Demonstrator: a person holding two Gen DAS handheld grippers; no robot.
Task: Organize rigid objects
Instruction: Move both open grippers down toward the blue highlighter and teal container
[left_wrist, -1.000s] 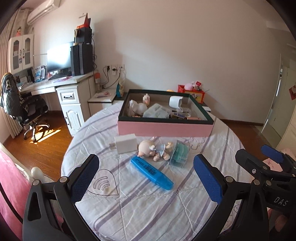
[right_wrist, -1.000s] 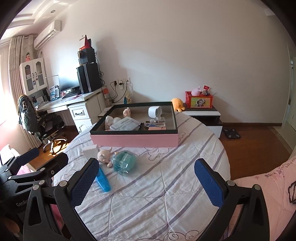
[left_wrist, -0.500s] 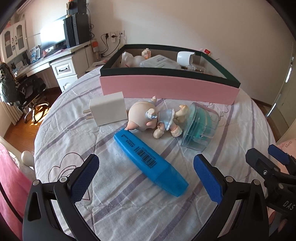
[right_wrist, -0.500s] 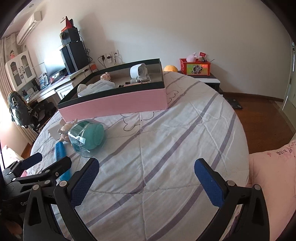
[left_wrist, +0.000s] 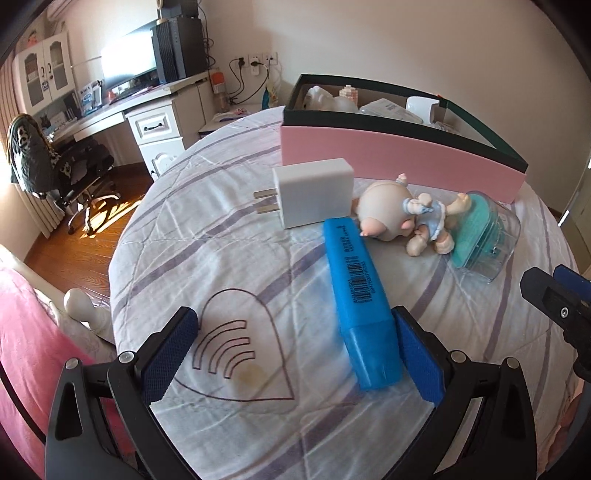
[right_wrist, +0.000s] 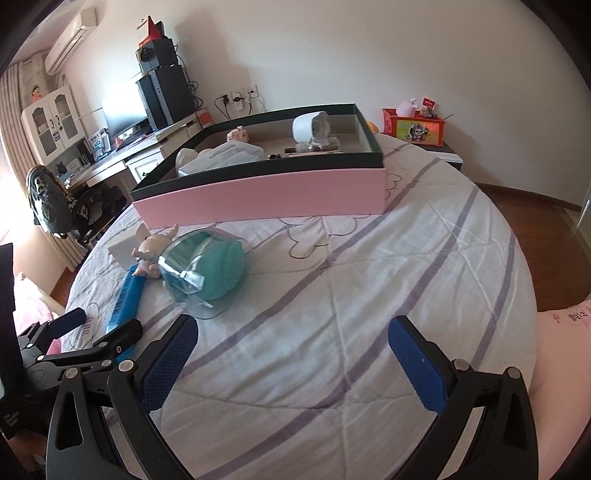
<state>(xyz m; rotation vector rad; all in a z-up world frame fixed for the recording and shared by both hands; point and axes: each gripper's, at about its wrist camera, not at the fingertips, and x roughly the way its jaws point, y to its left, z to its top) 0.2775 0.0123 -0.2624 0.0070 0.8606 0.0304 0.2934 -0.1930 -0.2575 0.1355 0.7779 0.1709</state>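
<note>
A blue highlighter (left_wrist: 360, 291) lies on the striped tablecloth, its near end just inside my left gripper's right pad. My left gripper (left_wrist: 295, 354) is open and low over the cloth. Behind the highlighter lie a white plug charger (left_wrist: 314, 197), a pig doll (left_wrist: 402, 218) and a teal item in a clear case (left_wrist: 484, 236). The pink box with a dark rim (left_wrist: 399, 158) holds several items. My right gripper (right_wrist: 293, 363) is open over bare cloth, with the teal case (right_wrist: 207, 269) to its front left. The left gripper (right_wrist: 77, 339) shows at the left edge of the right wrist view.
The round table's edge (left_wrist: 122, 258) drops to a wooden floor on the left. A desk with a monitor (left_wrist: 129, 66) and an office chair (left_wrist: 55, 162) stand beyond. Pink bedding (left_wrist: 29, 350) lies near left. A red box (right_wrist: 413, 127) sits on a low stand behind.
My left gripper has come down and forward toward the highlighter, which now reaches between its pads. My right gripper has also dropped closer to the tablecloth.
</note>
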